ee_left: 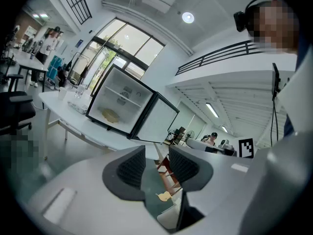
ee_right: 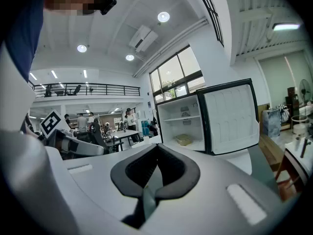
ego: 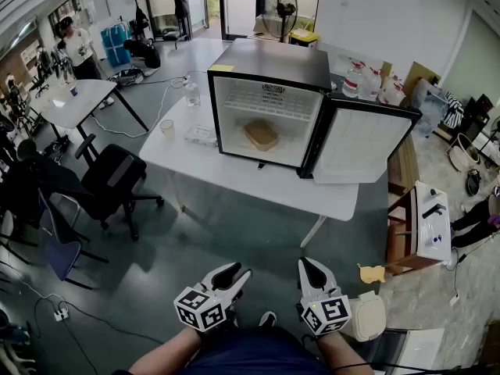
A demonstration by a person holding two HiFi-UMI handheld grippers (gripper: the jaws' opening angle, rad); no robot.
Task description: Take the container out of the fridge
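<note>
**Left gripper (ego: pixel 232 273) and right gripper (ego: pixel 312 267) low and well short of the fridge: reach not yet begun**

Head view. Both grippers sit at the bottom of the frame, close to the person's body and well apart from the fridge (ego: pixel 266 92). The left one has its jaws parted and empty; the right one has its tips together, holding nothing. The fridge stands on a white table (ego: pixel 258 184), with its door (ego: pixel 367 143) swung fully open to its right. The container (ego: pixel 261 134), tan and flat, lies on the fridge floor under the wire shelf, roughly centred. Bare floor separates the person from the fridge.

Left gripper view. The jaws are spread wide, with only the floor seen between them. The fridge (ee_left: pixel 122 99) is far ahead and up-left of the jaws, and the container (ee_left: pixel 110 115) is a small tan patch on its floor.

Right gripper view. The pads meet at the tips and nothing is pinched. The fridge (ee_right: pixel 183 121) is beyond the jaws, with the container (ee_right: pixel 184 139) low inside it.

Judgement: this is the approach step. The next move calls for walking up to the fridge, then passing an open gripper under the shelf and around the container. The right gripper would have to open first.

Hard to read: the container's lid, contents and wall height are too small to tell. The forearms are cut off at the frame edge. The fridge roof hides most of the space above the shelf in the head view.
</note>
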